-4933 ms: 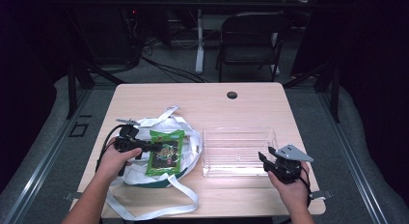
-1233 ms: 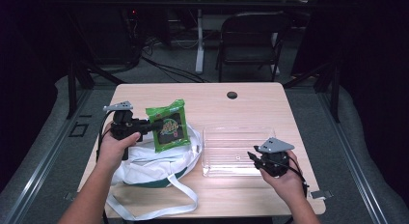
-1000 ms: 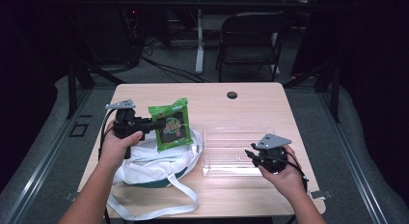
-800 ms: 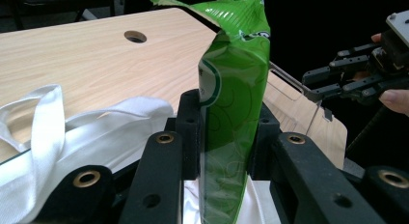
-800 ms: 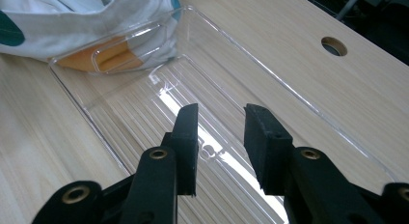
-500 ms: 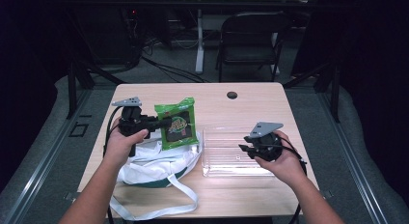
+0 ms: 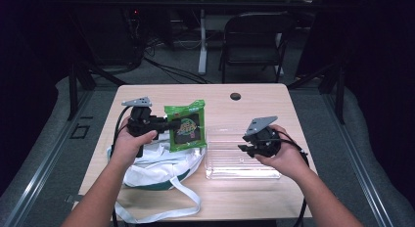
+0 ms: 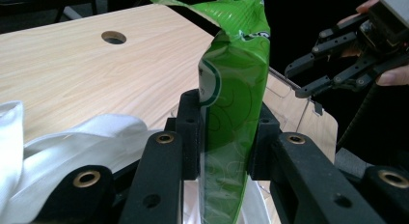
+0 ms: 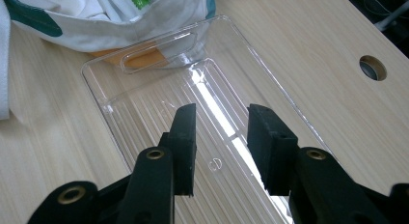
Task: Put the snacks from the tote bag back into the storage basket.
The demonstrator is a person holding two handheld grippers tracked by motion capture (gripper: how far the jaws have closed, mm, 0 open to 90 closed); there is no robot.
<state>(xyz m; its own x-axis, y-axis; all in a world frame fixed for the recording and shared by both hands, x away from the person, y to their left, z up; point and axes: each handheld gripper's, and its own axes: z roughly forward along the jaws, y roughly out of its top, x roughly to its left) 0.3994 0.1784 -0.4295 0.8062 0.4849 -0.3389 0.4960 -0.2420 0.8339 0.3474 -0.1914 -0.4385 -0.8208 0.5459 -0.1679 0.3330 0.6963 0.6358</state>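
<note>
A light wood-grain desk [image 7: 230, 197] with a round cable hole [image 7: 235, 96] is shown in a dark room; a black folding chair [image 7: 254, 41] stands behind it. A green foil snack packet [image 7: 186, 125] is clamped between the left gripper's [image 7: 169, 124] jaws above a white cloth bag [image 7: 156, 168]. The right gripper [image 7: 244, 147], jaws parted and empty, is held over a clear plastic tray [image 7: 240, 168].

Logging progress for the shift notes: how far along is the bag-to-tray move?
Done: the green snack packet is out of the white tote bag, held up above it. In hand: the left gripper clamps the packet; the right gripper hovers open over the clear tray. Left: the tray holds nothing yet.
</note>
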